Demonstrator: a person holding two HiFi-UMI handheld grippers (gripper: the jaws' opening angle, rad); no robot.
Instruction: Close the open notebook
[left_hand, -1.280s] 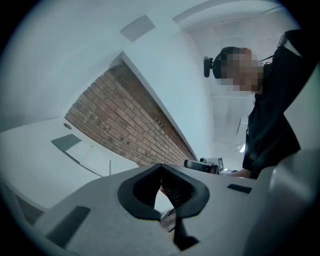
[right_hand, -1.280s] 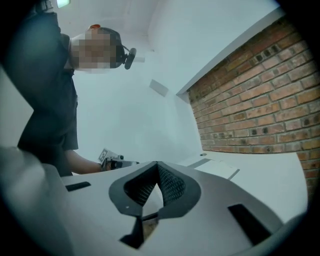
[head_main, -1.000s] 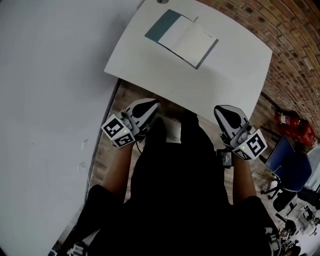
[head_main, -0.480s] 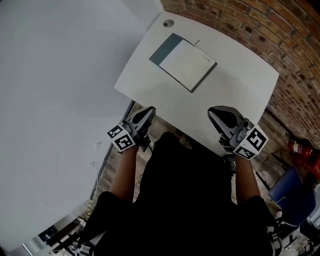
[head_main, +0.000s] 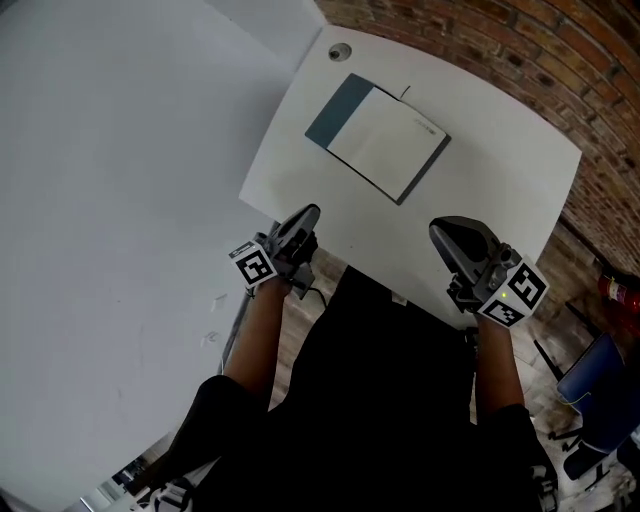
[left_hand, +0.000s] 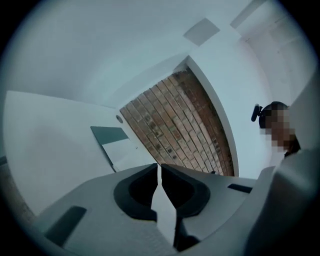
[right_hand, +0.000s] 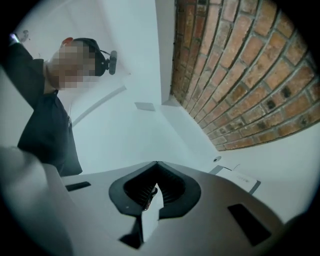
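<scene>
The open notebook (head_main: 385, 145) lies flat on the white table (head_main: 500, 150), with its teal cover (head_main: 337, 108) spread out to the left of a blank white page. Both grippers hover at the table's near edge, well short of the notebook. My left gripper (head_main: 305, 216) is shut and empty, below and left of the book. My right gripper (head_main: 446, 229) is shut and empty, below and right of it. In the left gripper view the notebook (left_hand: 114, 143) lies ahead and left of the meeting jaw tips. The right gripper view shows the notebook (right_hand: 241, 177) low at the right.
A round cable hole (head_main: 338, 50) sits at the table's far left corner. A brick wall (head_main: 520, 40) runs behind and to the right of the table, a plain white wall (head_main: 120, 150) to its left. A red extinguisher (head_main: 618, 290) and a blue chair (head_main: 600, 372) stand at right.
Both grippers have come forward from over the person's lap to the table's near edge, and each has rolled somewhat. The notebook has not moved; both grippers stay shut.
</scene>
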